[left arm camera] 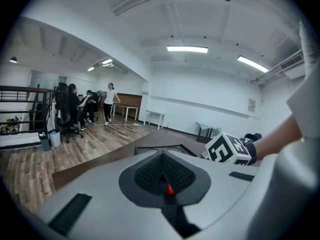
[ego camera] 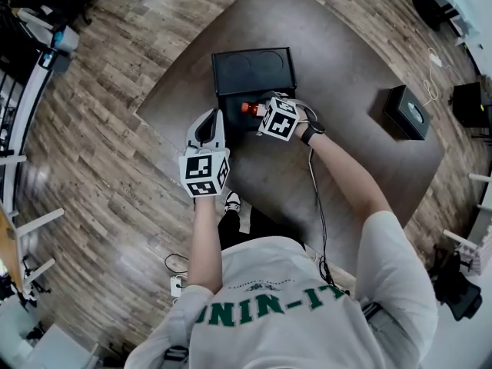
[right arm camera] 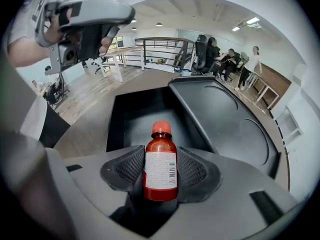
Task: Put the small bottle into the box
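Note:
The small brown bottle [right arm camera: 160, 169], with a red cap and a white label, stands upright between the pads of my right gripper [right arm camera: 161, 171], which is shut on it. In the head view that gripper [ego camera: 257, 111] holds the bottle [ego camera: 248, 108] over the black box [ego camera: 228, 126], whose lid [ego camera: 254, 70] stands open at the far side. The box's dark inside [right arm camera: 142, 116] lies just ahead of the bottle. My left gripper [ego camera: 207, 120] hovers left of the box with its pads together and nothing held. Its own view shows the left gripper [left arm camera: 162, 176] shut.
A second small black case [ego camera: 406, 111] sits near the right side of the dark table [ego camera: 338, 60]. A cable [ego camera: 317, 198] runs from the right wrist toward the body. Several people [left arm camera: 75, 109] stand and sit far off on the wood floor.

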`<state>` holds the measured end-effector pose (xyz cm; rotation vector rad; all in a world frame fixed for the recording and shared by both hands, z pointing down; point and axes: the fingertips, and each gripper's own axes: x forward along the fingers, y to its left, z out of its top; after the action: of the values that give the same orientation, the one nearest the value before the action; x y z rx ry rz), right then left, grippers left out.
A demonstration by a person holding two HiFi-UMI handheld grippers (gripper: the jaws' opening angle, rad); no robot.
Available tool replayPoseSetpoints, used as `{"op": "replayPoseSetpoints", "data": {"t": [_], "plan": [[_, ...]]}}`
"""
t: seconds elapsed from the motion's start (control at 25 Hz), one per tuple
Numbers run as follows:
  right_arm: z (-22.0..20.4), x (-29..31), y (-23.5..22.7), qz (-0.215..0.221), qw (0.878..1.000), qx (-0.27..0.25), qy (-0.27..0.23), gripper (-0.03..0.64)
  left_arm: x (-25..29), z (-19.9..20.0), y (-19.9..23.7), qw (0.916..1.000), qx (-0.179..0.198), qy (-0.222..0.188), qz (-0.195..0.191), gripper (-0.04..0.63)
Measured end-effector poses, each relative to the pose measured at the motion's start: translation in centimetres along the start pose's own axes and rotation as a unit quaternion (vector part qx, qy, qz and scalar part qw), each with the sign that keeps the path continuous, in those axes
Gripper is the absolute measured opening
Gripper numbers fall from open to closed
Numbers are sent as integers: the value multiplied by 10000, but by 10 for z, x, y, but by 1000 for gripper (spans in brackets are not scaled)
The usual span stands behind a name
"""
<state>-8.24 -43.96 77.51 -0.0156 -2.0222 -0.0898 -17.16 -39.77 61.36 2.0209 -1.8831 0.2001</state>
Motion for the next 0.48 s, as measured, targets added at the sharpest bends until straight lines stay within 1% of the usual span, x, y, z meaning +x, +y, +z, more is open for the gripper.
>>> {"op": "replayPoseSetpoints", "data": {"t": [0.2, 0.32, 0.4, 0.48], "plan": [[-1, -10, -2, -16, 9983, 552, -180, 216, -10, 2, -1, 10000, 46, -11, -33, 12], [7, -30, -4, -137, 9961, 768, -423, 218, -16, 6, 0, 10000, 41, -32, -30, 12], [16, -45, -4, -207, 9944, 843, -608, 224, -21, 10, 0, 9999, 50, -55, -68, 12], [22, -61, -3, -303, 9909, 1028, -808, 232, -26, 15, -2, 9999, 60, -74, -125, 12]]}}
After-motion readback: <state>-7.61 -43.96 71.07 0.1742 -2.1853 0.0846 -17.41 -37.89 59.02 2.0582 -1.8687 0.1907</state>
